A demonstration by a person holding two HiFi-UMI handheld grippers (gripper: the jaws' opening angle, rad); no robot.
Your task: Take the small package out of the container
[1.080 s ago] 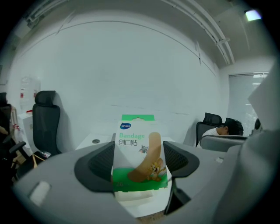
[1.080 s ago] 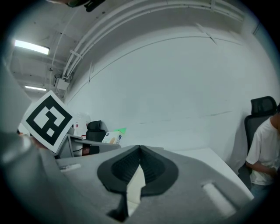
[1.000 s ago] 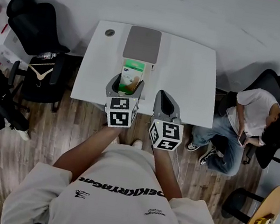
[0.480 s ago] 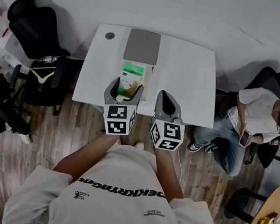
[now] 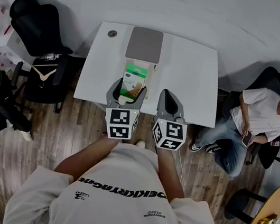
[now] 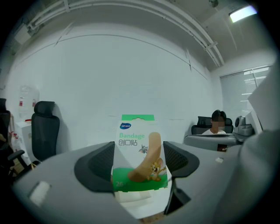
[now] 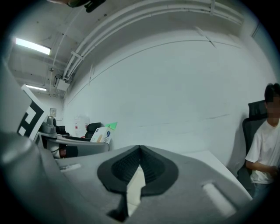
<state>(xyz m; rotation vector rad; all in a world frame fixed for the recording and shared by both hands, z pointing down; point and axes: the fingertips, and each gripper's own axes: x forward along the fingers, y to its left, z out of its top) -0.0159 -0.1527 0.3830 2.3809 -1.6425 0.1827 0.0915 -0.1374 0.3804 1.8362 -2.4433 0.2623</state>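
Note:
A small bandage package (image 5: pixel 134 75), green and white with a cartoon plaster printed on it, stands upright between the jaws of my left gripper (image 5: pixel 128 87). In the left gripper view the package (image 6: pixel 136 153) fills the gap, with both dark pads pressed to its sides. Just under it sits the white container (image 5: pixel 150 72), its grey lid (image 5: pixel 144 44) lying flat behind it. To the right of the package, near the table's front edge, my right gripper (image 5: pixel 168 96) is shut on nothing. Its own view shows the pads (image 7: pixel 151 166) meeting and the package (image 7: pixel 100 134) far to the left.
The white table (image 5: pixel 189 74) has a small round fitting (image 5: pixel 112 33) at its back left corner. A black office chair (image 5: pixel 35 23) stands to the left. A seated person (image 5: pixel 251 120) is at the right. A round wooden table (image 5: pixel 263 216) stands at the lower right.
My left gripper keeps its hold on the package, and both grippers have barely shifted. The seated person at the right has straightened up.

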